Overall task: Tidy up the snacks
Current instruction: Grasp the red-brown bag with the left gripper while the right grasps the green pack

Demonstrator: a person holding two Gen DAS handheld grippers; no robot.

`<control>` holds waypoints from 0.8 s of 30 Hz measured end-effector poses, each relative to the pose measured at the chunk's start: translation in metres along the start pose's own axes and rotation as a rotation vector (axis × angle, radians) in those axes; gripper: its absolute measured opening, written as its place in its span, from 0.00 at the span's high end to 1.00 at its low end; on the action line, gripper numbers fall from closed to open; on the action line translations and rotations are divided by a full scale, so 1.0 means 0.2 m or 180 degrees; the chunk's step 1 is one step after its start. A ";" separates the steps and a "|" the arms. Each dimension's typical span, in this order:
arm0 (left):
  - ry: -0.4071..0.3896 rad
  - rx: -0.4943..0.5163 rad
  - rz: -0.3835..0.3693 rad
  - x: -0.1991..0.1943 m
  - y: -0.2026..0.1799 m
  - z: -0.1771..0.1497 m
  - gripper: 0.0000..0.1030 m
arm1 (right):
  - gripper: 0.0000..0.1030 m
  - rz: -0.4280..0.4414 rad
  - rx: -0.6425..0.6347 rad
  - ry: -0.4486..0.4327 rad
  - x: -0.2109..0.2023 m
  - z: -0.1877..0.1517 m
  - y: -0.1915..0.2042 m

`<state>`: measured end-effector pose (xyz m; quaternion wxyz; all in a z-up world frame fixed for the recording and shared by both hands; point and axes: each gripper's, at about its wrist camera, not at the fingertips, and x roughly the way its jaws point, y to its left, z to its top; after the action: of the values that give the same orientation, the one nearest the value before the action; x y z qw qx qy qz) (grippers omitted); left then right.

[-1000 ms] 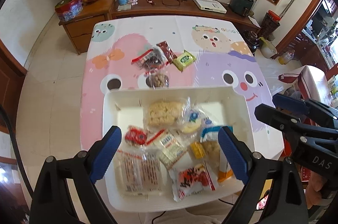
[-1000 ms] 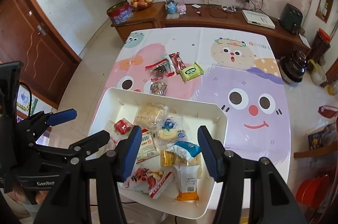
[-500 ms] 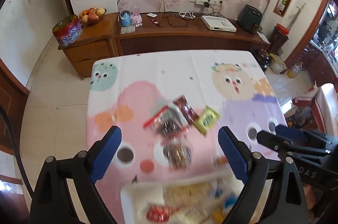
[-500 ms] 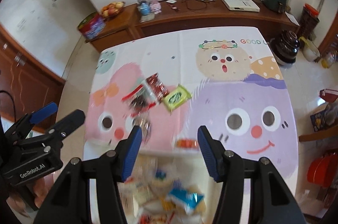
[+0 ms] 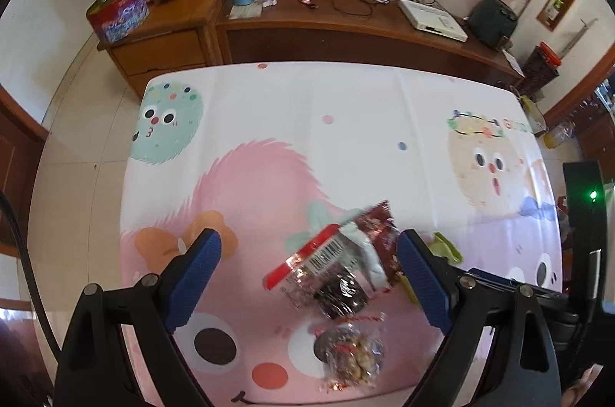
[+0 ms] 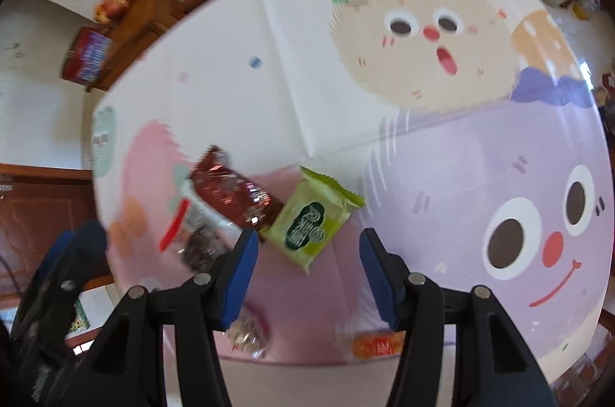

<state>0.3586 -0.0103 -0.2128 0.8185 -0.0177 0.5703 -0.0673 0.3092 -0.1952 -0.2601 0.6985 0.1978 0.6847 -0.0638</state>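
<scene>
Blue pads tip both tongs, and both pairs stand spread with nothing pinched: the left tongs (image 5: 307, 276) hang over a clear packet with a red strip (image 5: 319, 268), the right tongs (image 6: 307, 272) over a green packet (image 6: 311, 218).

Near to far on the bench (image 5: 346, 107): a clear pouch of nuts (image 5: 351, 355) lies closest, then the red-strip packet, with a dark red foil wrapper (image 6: 234, 195) overlapping it and touching the green one. We judge the crowding to be the hazard (the wrappers look slick and crinkly): closing on one could drag or flip its neighbour, or catch two at once, and our two tongs work near enough to knock together.

Readable writing is scarce: a barcode on the red-strip packet and "GOOD" (image 5: 517, 126) printed on the cloth; the green packet's label is too blurred to read.
</scene>
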 end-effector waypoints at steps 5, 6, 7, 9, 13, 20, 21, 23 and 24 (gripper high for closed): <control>0.0044 -0.0072 -0.0005 0.06 0.03 0.02 0.11 | 0.46 -0.0177 0.0005 0.0019 0.09 0.01 0.05; 0.0050 -0.0084 -0.0011 0.07 0.03 0.02 0.11 | 0.47 -0.0222 -0.0029 0.0040 0.11 0.01 0.07; 0.0051 -0.0088 -0.0019 0.07 0.03 0.03 0.11 | 0.48 -0.0304 -0.0086 0.0034 0.13 0.00 0.08; 0.0068 -0.0095 -0.0052 0.08 0.01 0.04 0.11 | 0.55 -0.0461 -0.0197 -0.0015 0.14 -0.01 0.11; 0.0161 -0.0077 -0.0124 0.13 -0.06 0.05 0.11 | 0.65 -0.0551 -0.0291 -0.0040 0.13 -0.04 0.09; 0.0558 -0.0031 -0.0135 0.33 -0.23 0.04 0.11 | 0.65 -0.0508 -0.0143 -0.0071 0.08 -0.05 -0.10; 0.0619 -0.0038 -0.0135 0.36 -0.25 0.03 0.11 | 0.65 -0.0499 -0.0120 -0.0067 0.08 -0.06 -0.12; 0.0709 -0.0050 -0.0145 0.41 -0.29 0.03 0.20 | 0.65 -0.0476 -0.0098 -0.0067 0.07 -0.07 -0.14; 0.0741 -0.0039 -0.0136 0.43 -0.31 0.02 0.22 | 0.65 -0.0466 -0.0089 -0.0065 0.07 -0.06 -0.16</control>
<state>0.3867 -0.0828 -0.2849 0.7450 -0.0270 0.6614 -0.0829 0.2862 -0.2178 -0.2789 0.7017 0.1367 0.6910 -0.1072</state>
